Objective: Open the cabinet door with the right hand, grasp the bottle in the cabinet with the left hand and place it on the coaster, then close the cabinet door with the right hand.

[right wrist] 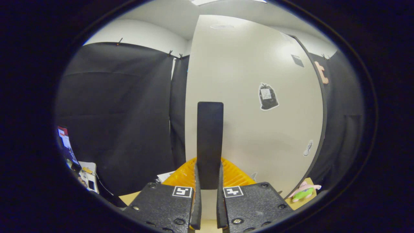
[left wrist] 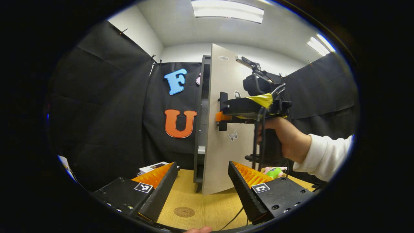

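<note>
In the left gripper view a dark cabinet [left wrist: 201,123] stands on the wooden table with its pale door [left wrist: 223,152] swung partly out, seen nearly edge-on. The right gripper [left wrist: 221,116], held by a hand in a white sleeve, is clamped on the door's black handle [left wrist: 222,97]. In the right gripper view my right gripper [right wrist: 209,181] is shut on the upright black handle [right wrist: 210,136] of the pale door [right wrist: 258,129]. My left gripper [left wrist: 203,179] hangs open above the table, in front of the door's edge. A round brown coaster [left wrist: 184,212] lies on the table between its fingers. The cabinet's inside is hidden.
Booklets [left wrist: 152,167] lie on the table left of the cabinet. A green and pink plush toy [left wrist: 275,171] sits behind the door on the right, also seen as the toy [right wrist: 304,191] in the right gripper view. A cable [left wrist: 233,220] runs across the table's front.
</note>
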### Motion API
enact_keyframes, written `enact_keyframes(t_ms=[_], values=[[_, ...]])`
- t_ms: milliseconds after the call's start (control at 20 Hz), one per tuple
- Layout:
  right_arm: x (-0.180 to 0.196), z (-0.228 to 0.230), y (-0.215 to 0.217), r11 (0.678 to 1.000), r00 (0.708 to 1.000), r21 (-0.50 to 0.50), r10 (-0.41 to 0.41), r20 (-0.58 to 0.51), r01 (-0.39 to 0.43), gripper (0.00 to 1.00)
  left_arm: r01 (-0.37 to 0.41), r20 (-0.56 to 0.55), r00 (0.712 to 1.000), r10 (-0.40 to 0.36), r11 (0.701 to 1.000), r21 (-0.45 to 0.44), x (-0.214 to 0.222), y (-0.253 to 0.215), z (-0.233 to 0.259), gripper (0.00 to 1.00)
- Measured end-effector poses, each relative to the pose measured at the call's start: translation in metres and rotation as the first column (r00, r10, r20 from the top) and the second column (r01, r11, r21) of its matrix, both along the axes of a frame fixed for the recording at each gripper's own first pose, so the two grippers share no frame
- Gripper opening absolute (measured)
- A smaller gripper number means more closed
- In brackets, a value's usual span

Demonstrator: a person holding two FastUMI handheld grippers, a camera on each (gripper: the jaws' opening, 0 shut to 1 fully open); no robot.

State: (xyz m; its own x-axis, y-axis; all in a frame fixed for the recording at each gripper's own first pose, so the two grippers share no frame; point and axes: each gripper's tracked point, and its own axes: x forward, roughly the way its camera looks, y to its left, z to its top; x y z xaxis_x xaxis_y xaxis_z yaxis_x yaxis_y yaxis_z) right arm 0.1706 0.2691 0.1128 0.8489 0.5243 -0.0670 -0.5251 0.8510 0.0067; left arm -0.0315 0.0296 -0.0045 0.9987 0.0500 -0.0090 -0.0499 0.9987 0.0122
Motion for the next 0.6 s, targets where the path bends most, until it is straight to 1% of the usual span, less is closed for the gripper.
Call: enact_keyframes(t_ms=[250, 600], values=[[-0.035, 0.001, -0.037, 1.0, 1.0, 0.006, 0.017, -0.001, -0.017, 0.22, 0.014, 0.003, 1.0, -0.014, 1.0, 0.001, 0.002, -0.005, -0.002, 0.95], [-0.071, 0.004, -0.09, 1.0, 1.0, 0.007, 0.006, -0.004, -0.006, 0.21, 0.046, -0.003, 0.999, -0.046, 0.999, 0.001, 0.01, -0.022, -0.003, 0.95]])
